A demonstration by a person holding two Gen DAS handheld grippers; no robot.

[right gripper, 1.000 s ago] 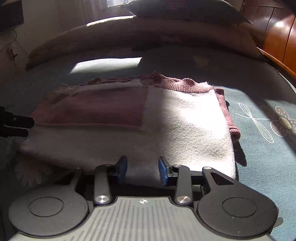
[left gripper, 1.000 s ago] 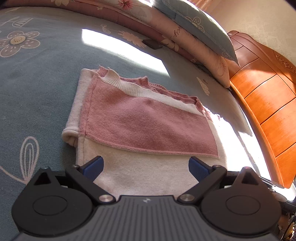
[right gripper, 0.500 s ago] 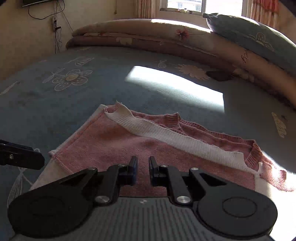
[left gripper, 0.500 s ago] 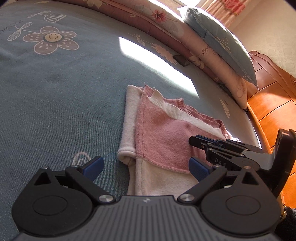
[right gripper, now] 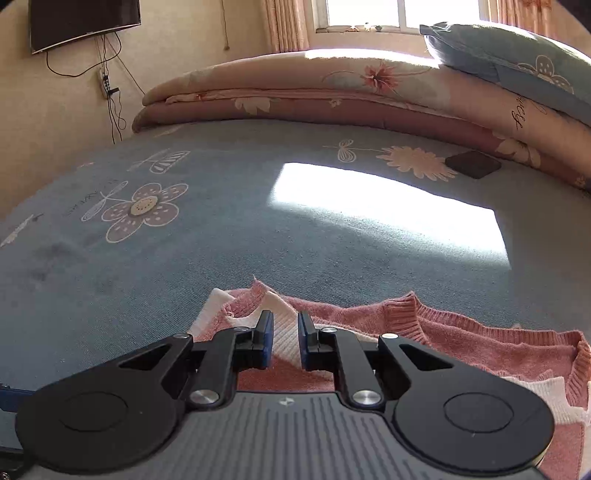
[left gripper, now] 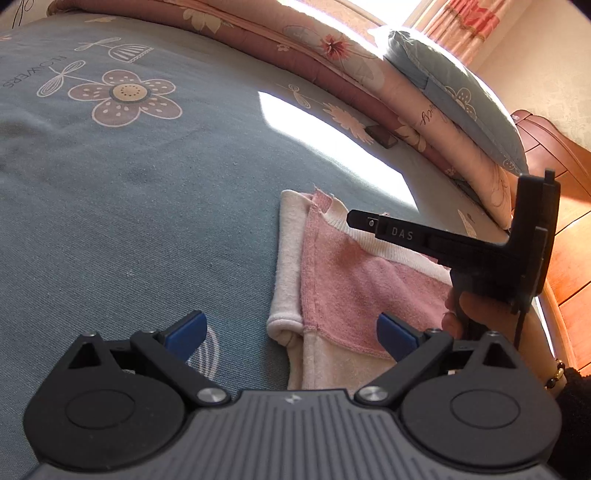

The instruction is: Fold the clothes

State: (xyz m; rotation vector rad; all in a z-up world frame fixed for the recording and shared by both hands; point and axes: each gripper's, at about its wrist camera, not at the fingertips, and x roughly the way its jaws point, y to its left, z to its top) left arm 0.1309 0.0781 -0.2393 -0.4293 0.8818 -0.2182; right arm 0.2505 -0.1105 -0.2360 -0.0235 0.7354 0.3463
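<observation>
Nearest the left wrist camera, the left tongs [left gripper: 290,334] are held wide apart over the bed [left gripper: 147,206], with nothing gripped between the blue pads [left gripper: 184,334]; the folded edge of the sweater [left gripper: 354,280] lies just below the gap. The sweater, pink and cream, is seen lying folded on the blue flowered bedspread, its cream rolled edge towards the left and its ribbed hem further back. Above it the right tongs [left gripper: 354,218] are seen from the side, carried by a hand [left gripper: 465,310] at the right edge, the tips hovering over the cream ribbing.

In the right wrist view the right tongs [right gripper: 285,341] are nearly closed, only a narrow slit being left between the pads; the cream ribbing is visible through that slit, and whether it is pinched cannot be told. Beyond the sweater [right gripper: 461,343] a bright patch of sunlight is cast on the bedspread. A small dark object [right gripper: 472,164] lies near the folded quilts [right gripper: 332,92], on which a blue pillow [right gripper: 517,62] is stacked. A screen [right gripper: 85,22] is mounted on the far wall.
</observation>
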